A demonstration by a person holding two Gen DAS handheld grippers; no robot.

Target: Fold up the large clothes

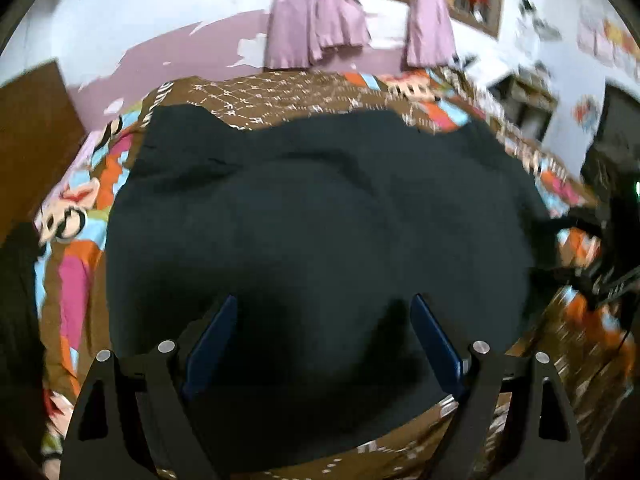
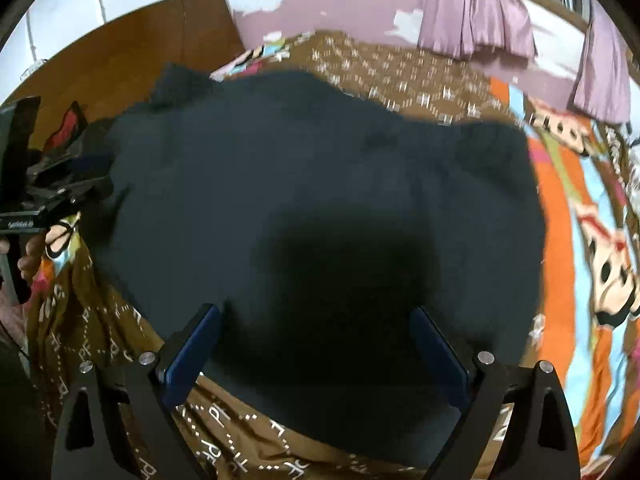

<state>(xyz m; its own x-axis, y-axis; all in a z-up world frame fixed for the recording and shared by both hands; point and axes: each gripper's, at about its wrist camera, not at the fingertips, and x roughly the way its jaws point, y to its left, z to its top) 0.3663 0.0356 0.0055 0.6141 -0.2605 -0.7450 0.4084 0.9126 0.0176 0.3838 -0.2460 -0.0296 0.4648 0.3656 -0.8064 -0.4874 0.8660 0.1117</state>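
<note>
A large dark garment (image 1: 320, 200) lies spread flat over a brown patterned bedspread (image 1: 280, 92), with a few soft wrinkles. My left gripper (image 1: 324, 304) hovers open over the garment's near edge, with only cloth far below between its blue pads. In the right wrist view the same garment (image 2: 320, 168) fills the middle. There my right gripper (image 2: 316, 310) is also open above the near hem, gripping nothing. The left gripper (image 2: 92, 176) shows at that view's left edge, held by a hand (image 2: 30, 256). The right gripper (image 1: 600, 276) appears blurred at the far right of the left wrist view.
Colourful cartoon bedding (image 2: 580, 240) borders the bedspread (image 2: 400, 72) on both sides. Pink curtains (image 1: 316, 24) hang at the wall behind the bed. A brown wooden panel (image 2: 140, 44) stands at the far left. Dark furniture (image 1: 616, 140) sits at the right.
</note>
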